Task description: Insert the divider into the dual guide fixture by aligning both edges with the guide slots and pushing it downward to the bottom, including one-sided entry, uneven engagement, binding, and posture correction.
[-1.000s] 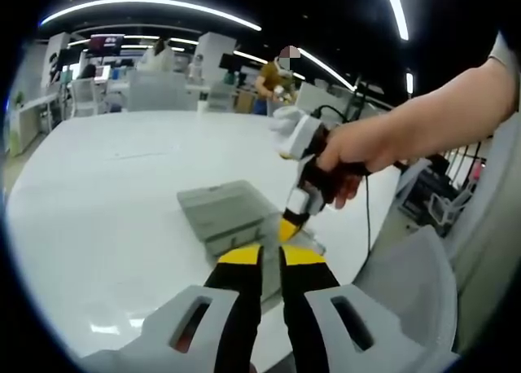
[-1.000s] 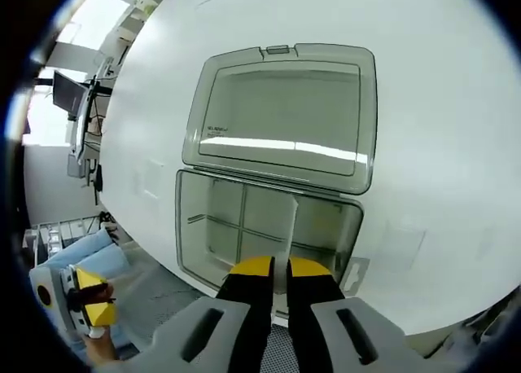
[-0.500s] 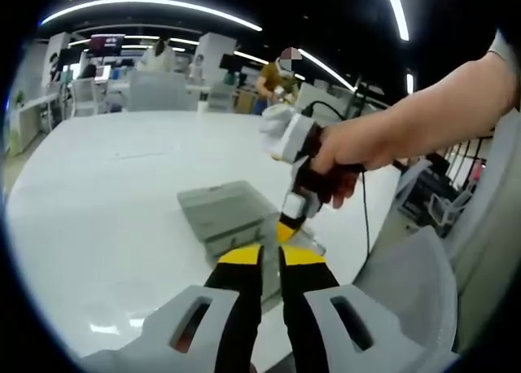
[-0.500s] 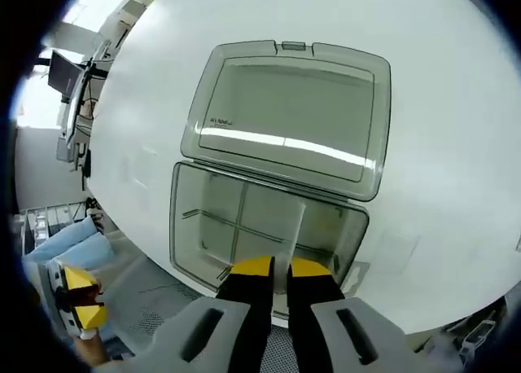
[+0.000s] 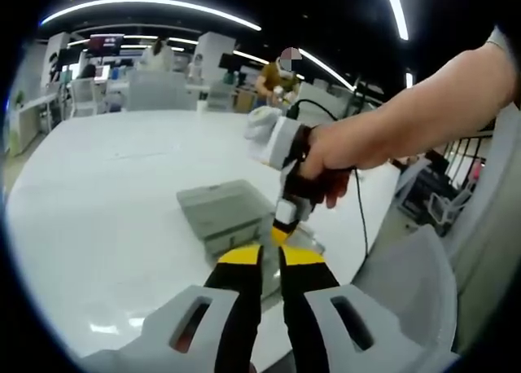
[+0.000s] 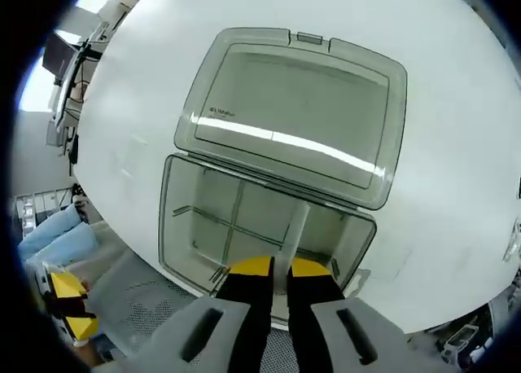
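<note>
An open, clear grey box (image 6: 169,218) lies at the near edge of a white table (image 6: 456,88), with its lid (image 6: 293,112) folded back flat. Cross walls split the base into compartments. My right gripper (image 6: 271,267) is shut on a clear divider (image 6: 295,225), which reaches down into the right half of the base. In the left gripper view the box (image 5: 224,210) sits ahead with the right gripper (image 5: 281,233) pointing down over its near end, held by a hand (image 5: 326,157). My left gripper (image 5: 270,255) hovers short of the box, jaws close together with nothing between them.
The person's forearm (image 5: 423,112) crosses the upper right. A grey chair back (image 5: 407,283) stands beside the table edge. Desks, screens and people are far behind the table (image 5: 98,194). The left gripper (image 6: 72,306) shows low left, off the table.
The right gripper has shifted left over the box with the divider still in its grip, and its view now looks more squarely down into the base. The left gripper has stayed put.
</note>
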Available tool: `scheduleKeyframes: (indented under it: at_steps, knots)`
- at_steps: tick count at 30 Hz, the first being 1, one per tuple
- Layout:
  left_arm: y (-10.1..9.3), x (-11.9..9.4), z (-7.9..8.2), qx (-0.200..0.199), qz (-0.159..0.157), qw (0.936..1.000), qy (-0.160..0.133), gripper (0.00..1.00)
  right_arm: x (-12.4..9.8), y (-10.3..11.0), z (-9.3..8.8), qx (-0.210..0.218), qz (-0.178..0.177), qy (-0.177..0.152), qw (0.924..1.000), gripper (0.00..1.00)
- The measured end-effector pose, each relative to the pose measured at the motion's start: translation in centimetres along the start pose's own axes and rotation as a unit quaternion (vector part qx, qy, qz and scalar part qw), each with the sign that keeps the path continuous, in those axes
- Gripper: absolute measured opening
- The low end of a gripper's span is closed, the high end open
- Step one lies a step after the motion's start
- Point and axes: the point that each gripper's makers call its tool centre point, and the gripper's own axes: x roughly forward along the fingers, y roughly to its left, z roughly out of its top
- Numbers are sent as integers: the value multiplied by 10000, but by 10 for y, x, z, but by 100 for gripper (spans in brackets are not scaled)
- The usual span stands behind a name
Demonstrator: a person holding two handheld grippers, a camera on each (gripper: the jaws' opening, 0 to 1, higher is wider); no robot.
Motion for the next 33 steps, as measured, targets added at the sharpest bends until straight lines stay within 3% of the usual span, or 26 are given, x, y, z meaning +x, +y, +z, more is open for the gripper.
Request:
scheduleKeyframes:
  at_steps: [7,13,33]
  knots:
    - [-5,2,-2,132,-57,9999,70,10,4,-1,1,-84,-53,14,9999,0]
    - [-9,4,-4,256,-104,9995,130,21,8,-2,0,-105,-59,-5,9999,0]
    - [-14,4,-7,475,-185,9985,176,35,12,-2,0,-208,-166,-3,9996,1]
